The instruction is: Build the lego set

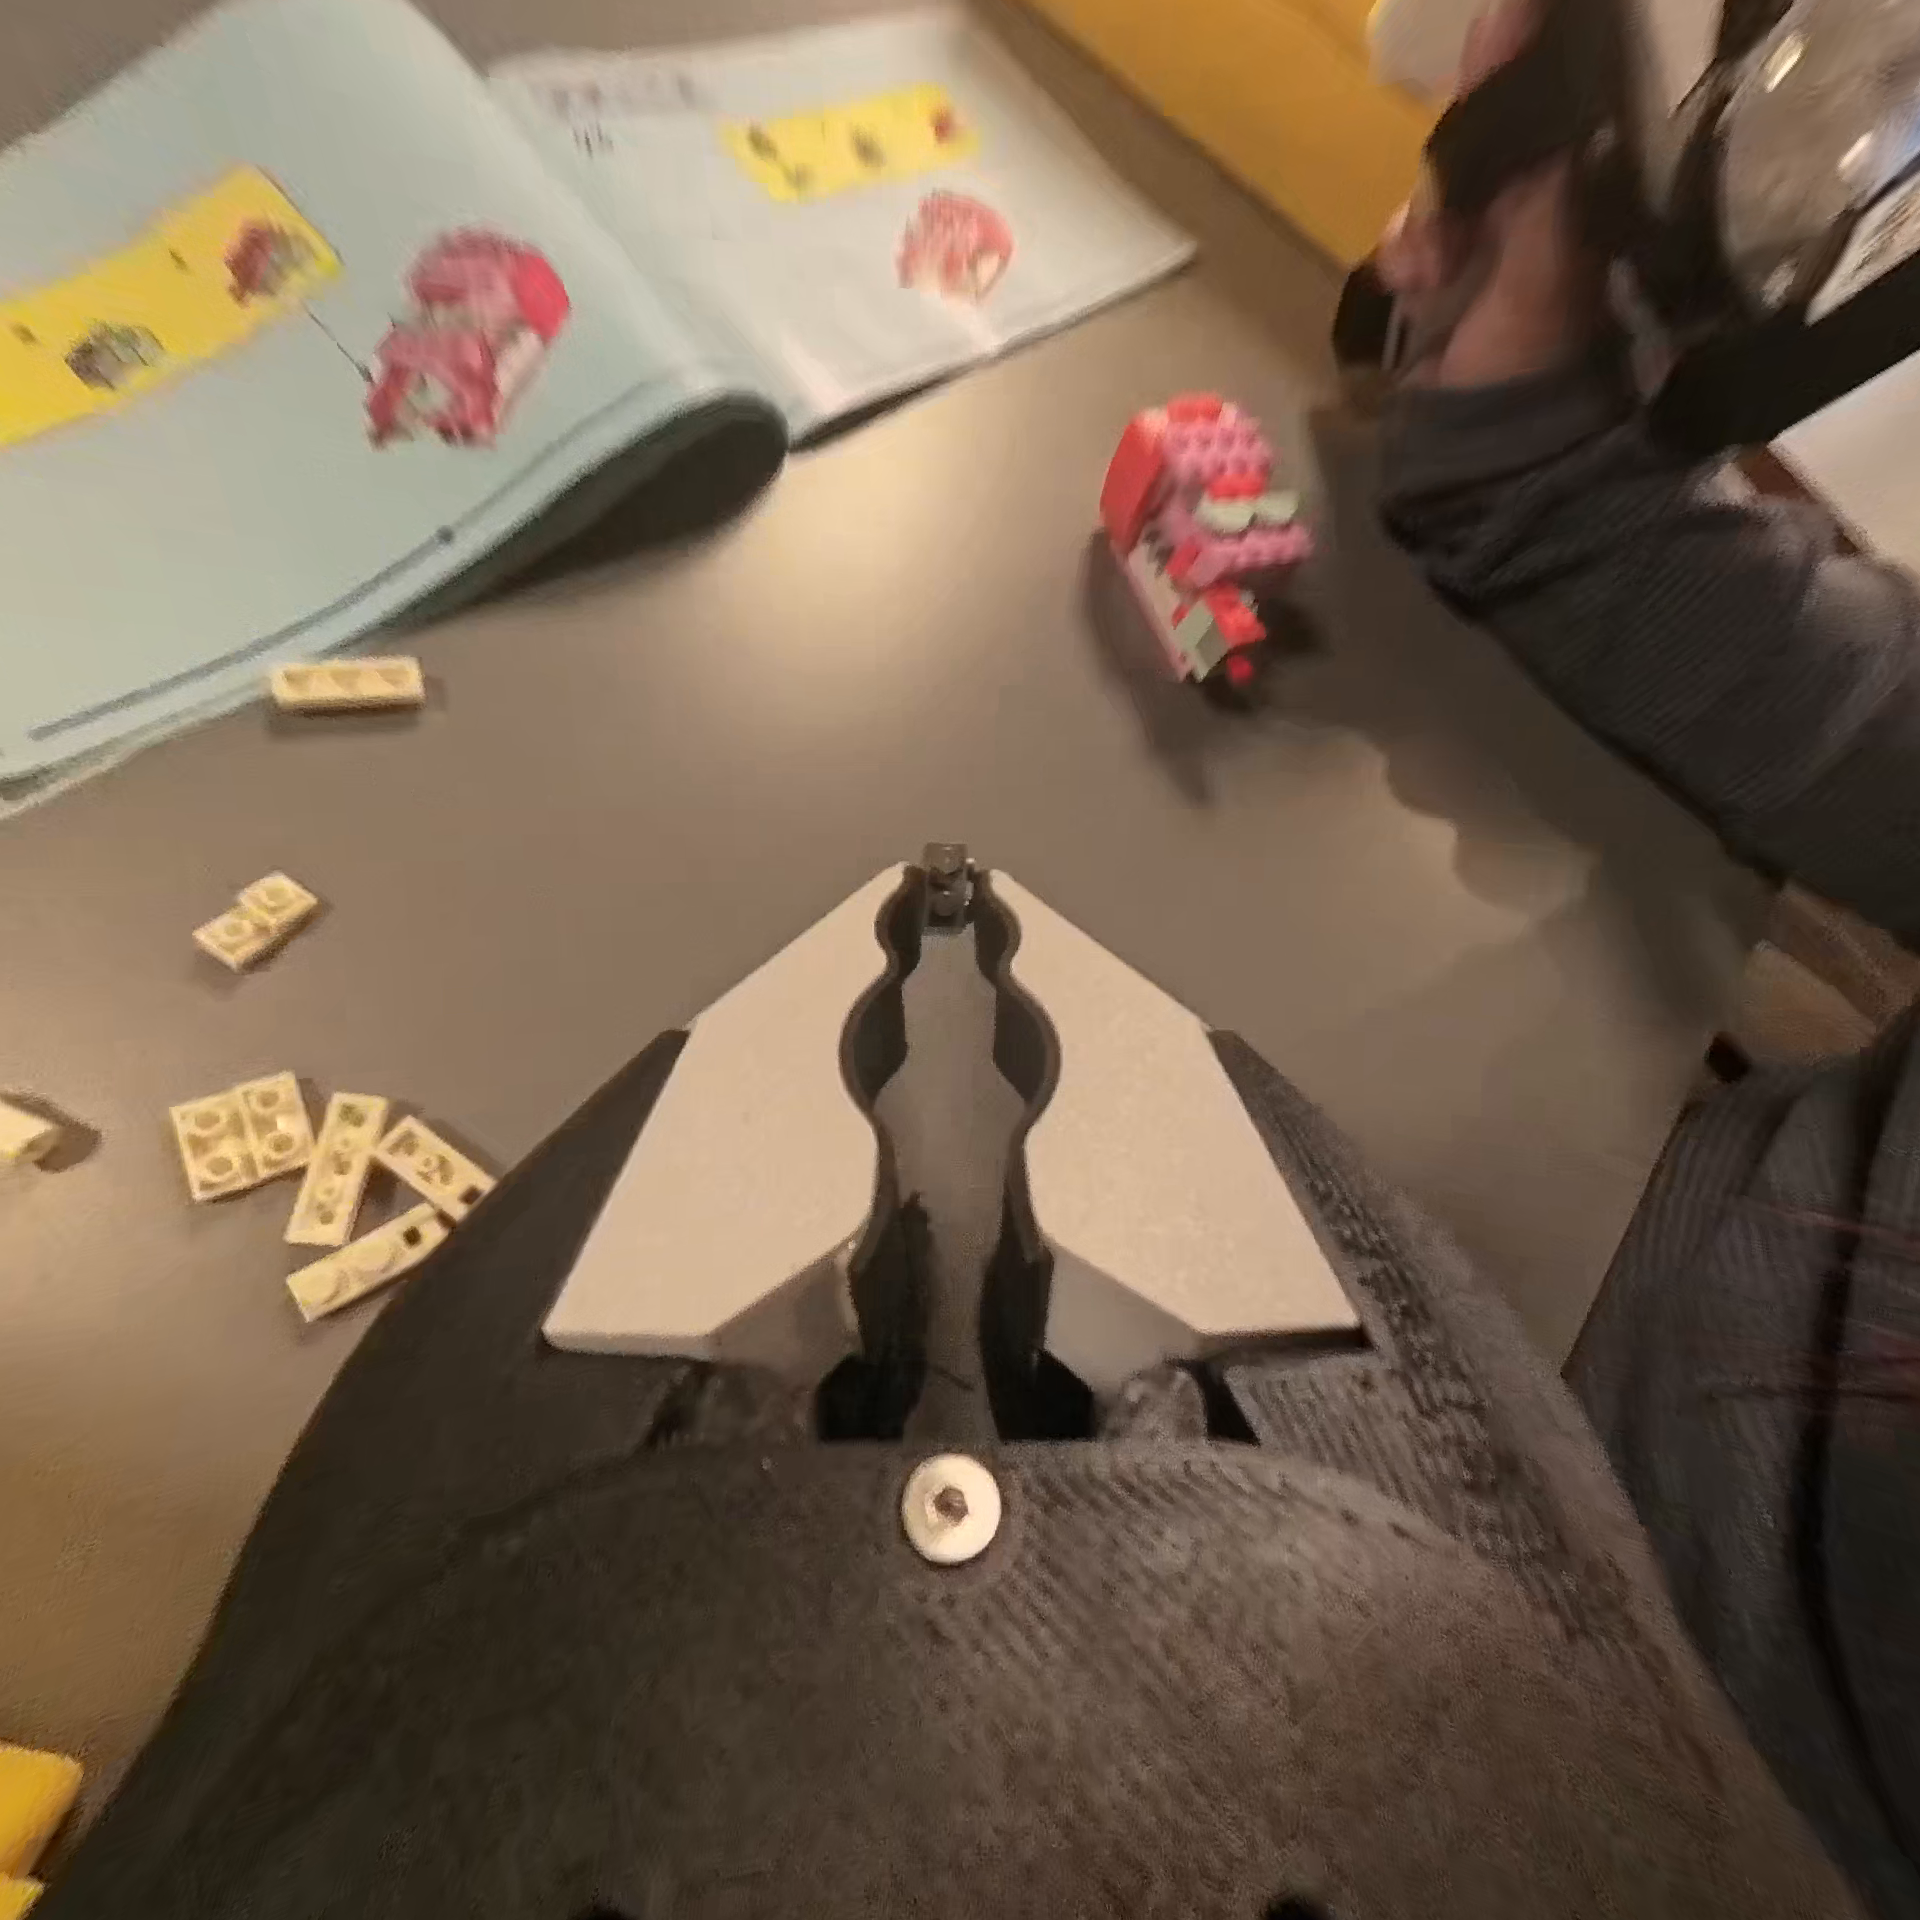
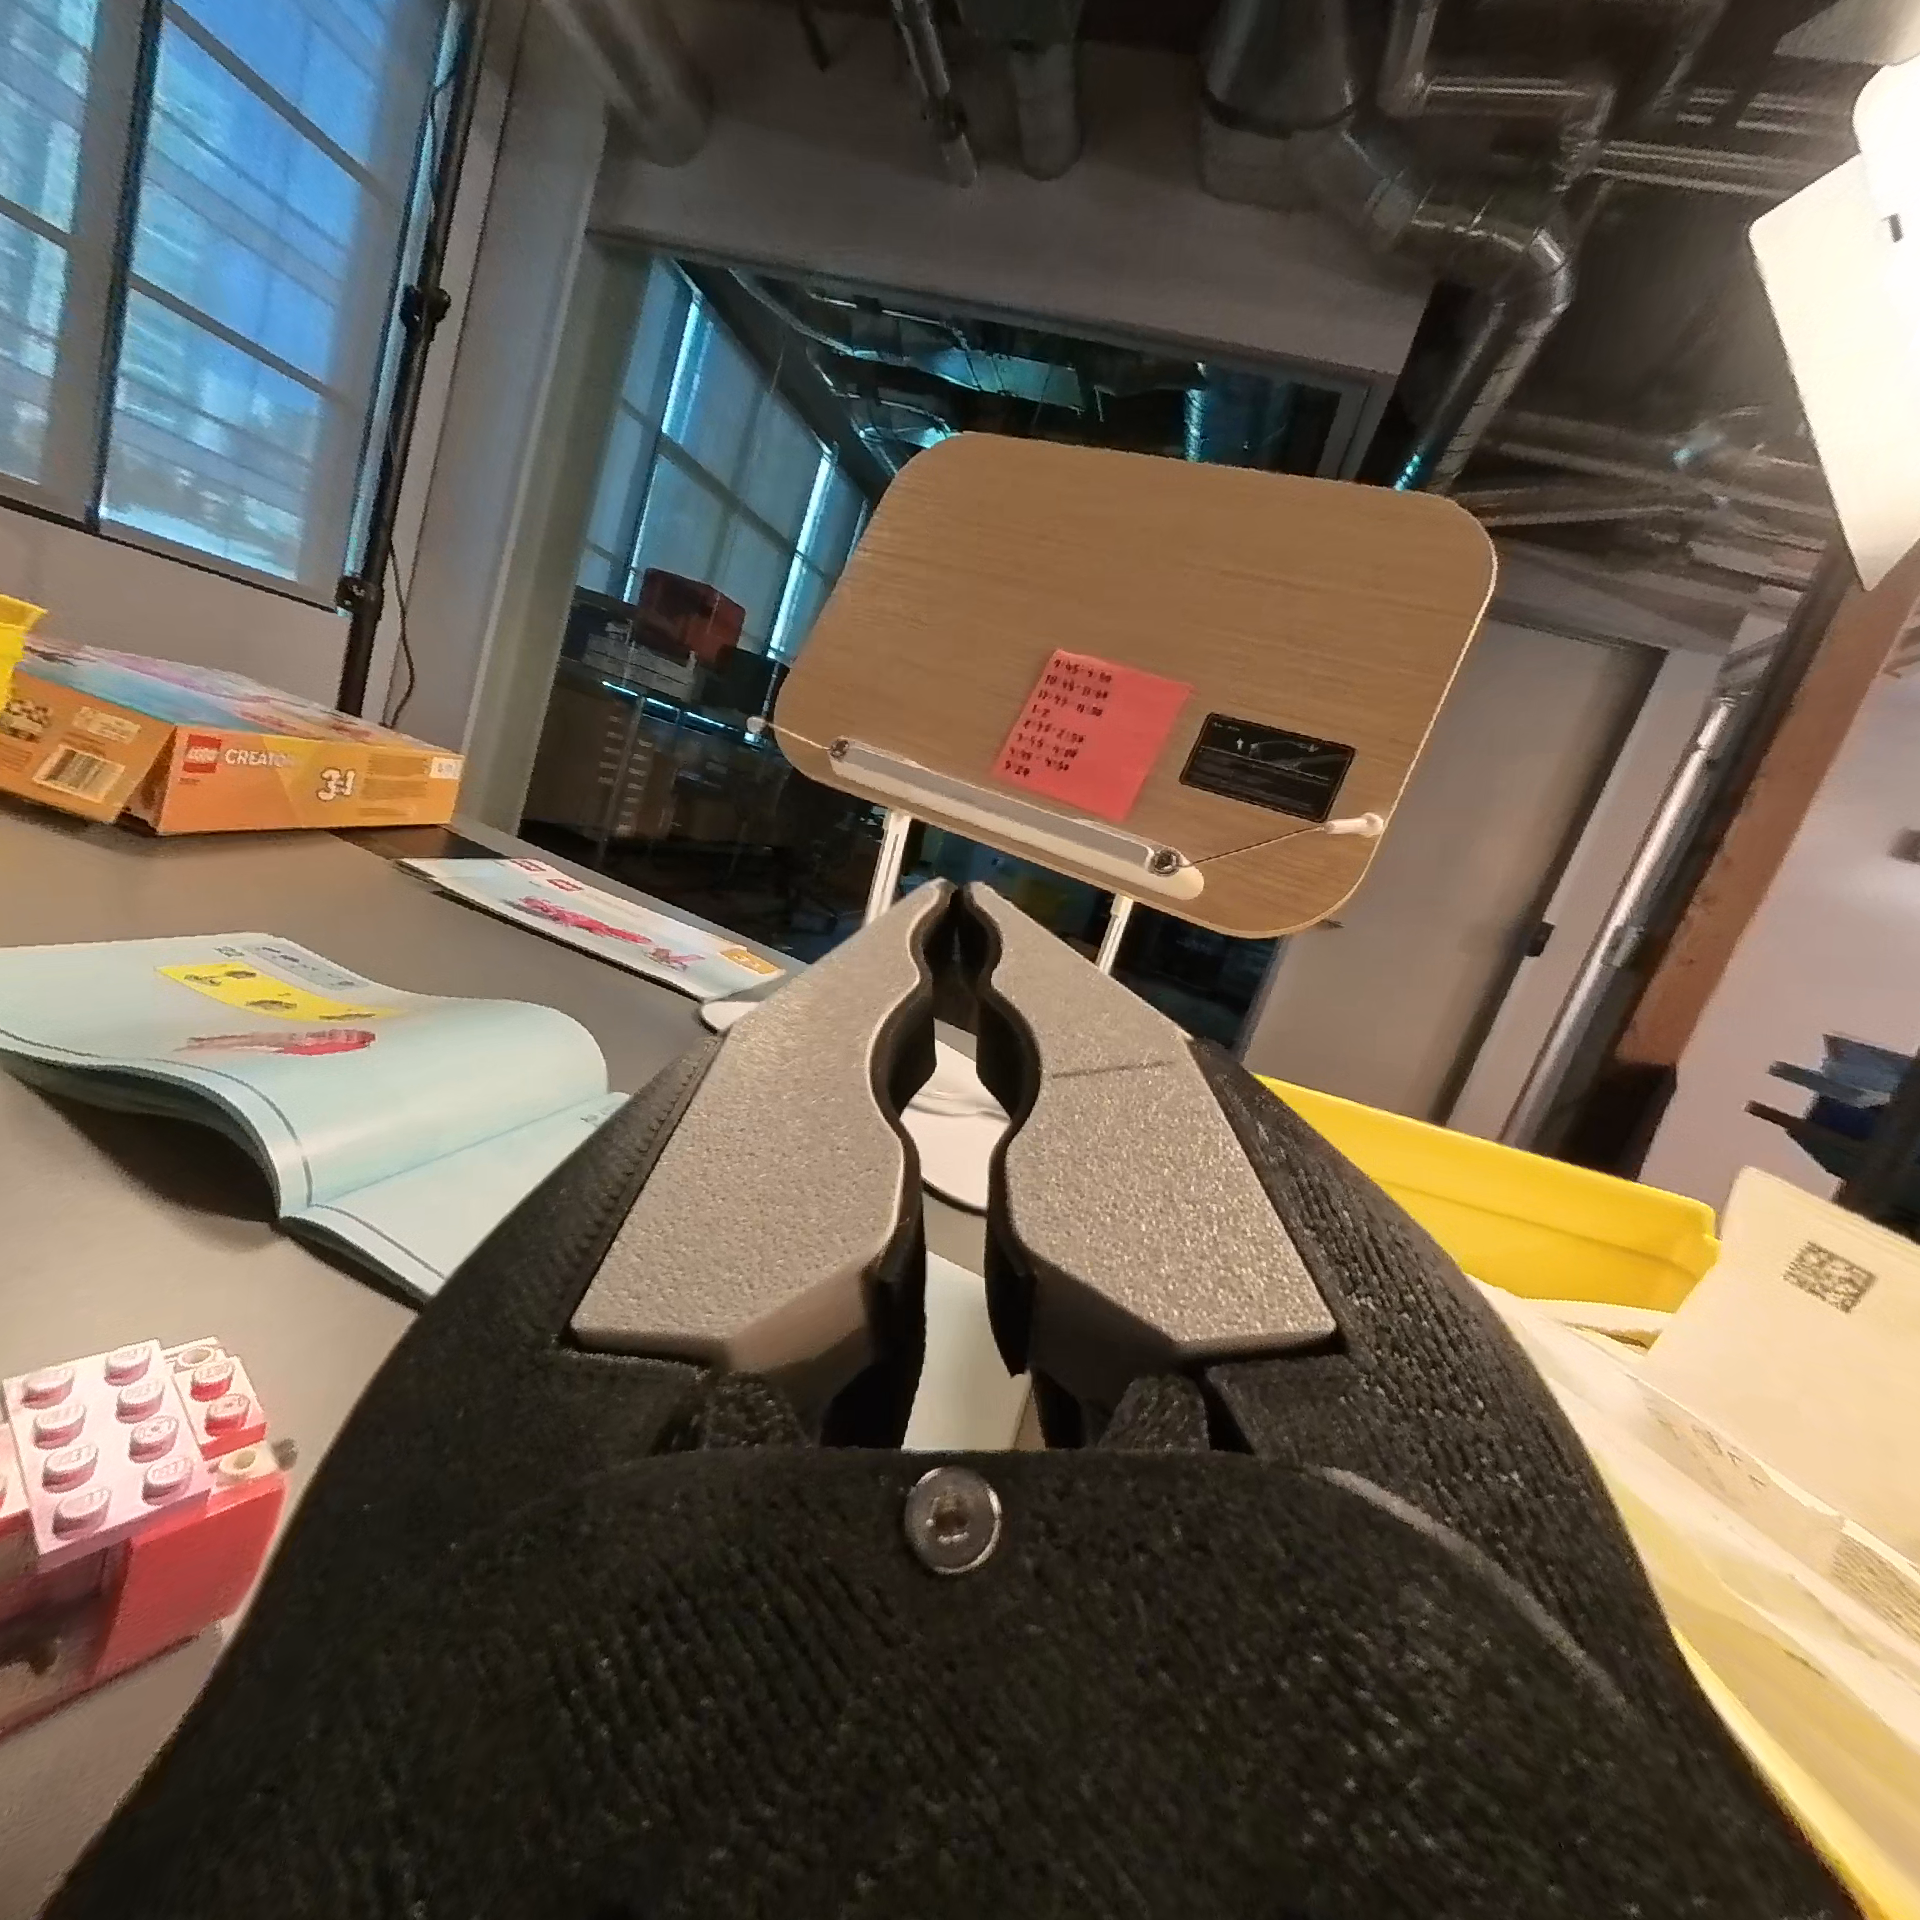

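Left wrist view: the left gripper (image 1: 948, 891) is seen clenched on a small dark grey brick piece (image 1: 945, 873), which is pinched at the very tips of the grey fingers (image 1: 810, 1091) and protrudes slightly beyond them, above the matte grey tabletop (image 1: 727, 748). A red, pink and grey toy-brick model (image 1: 1205, 530) is located on the tabletop ahead and to the right of the tips, well apart from them. An open pale blue instruction booklet (image 1: 312, 343) is laid at the upper left. Flat cream brick plates (image 1: 312, 1174) are scattered to the left of the gripper, and one single cream plate (image 1: 348, 684) is placed beside the booklet's edge. A person's dark grey sleeve (image 1: 1662, 644) is seen at the right.

Right wrist view: the right gripper (image 2: 954, 902) is seen clenched with its tips meeting and nothing between them, raised above the tabletop. A wooden book stand with rounded corners (image 2: 1143, 592), bearing a pink sticky note (image 2: 1091, 727) and a black label (image 2: 1268, 779), is positioned beyond the tips. An orange cardboard box (image 2: 260, 779) is placed at the far left, a yellow plastic bin (image 2: 1507, 1216) at the right, and the brick model at the lower left corner.
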Demonstrator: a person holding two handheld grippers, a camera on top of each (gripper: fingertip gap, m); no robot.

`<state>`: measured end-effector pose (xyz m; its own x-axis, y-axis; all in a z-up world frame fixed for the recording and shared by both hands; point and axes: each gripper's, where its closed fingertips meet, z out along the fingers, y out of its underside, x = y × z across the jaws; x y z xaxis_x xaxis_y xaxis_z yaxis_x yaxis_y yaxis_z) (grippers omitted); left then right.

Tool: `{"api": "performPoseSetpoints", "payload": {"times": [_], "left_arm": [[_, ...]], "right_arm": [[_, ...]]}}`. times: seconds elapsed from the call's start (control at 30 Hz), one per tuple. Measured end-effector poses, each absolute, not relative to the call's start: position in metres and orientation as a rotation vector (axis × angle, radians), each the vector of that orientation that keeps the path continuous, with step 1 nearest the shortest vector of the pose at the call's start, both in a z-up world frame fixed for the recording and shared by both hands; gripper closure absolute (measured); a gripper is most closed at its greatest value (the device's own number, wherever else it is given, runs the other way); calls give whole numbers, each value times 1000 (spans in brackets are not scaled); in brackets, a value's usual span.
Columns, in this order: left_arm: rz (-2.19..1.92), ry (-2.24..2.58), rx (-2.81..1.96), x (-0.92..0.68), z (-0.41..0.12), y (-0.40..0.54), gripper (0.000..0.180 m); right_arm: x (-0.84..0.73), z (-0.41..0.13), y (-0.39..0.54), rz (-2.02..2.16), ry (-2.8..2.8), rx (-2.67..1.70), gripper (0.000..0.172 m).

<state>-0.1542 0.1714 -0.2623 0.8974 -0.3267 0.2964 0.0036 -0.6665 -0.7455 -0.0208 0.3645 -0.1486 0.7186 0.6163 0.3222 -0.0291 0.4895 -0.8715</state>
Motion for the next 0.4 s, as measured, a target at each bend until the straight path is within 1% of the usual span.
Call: {"api": "performPoseSetpoints", "payload": {"times": [0.13,0.2,0.4], "left_arm": [[-590,205,-2028,-150,-222,182,172],[-632,193,-1938,-148,-207,185,172],[-786,184,-1816,-135,-189,187,172]], "right_arm": [[-32,-147,349,543,-758,-974,172],[-36,-141,338,612,-778,-940,168],[-29,-133,331,604,-772,-889,166]]}}
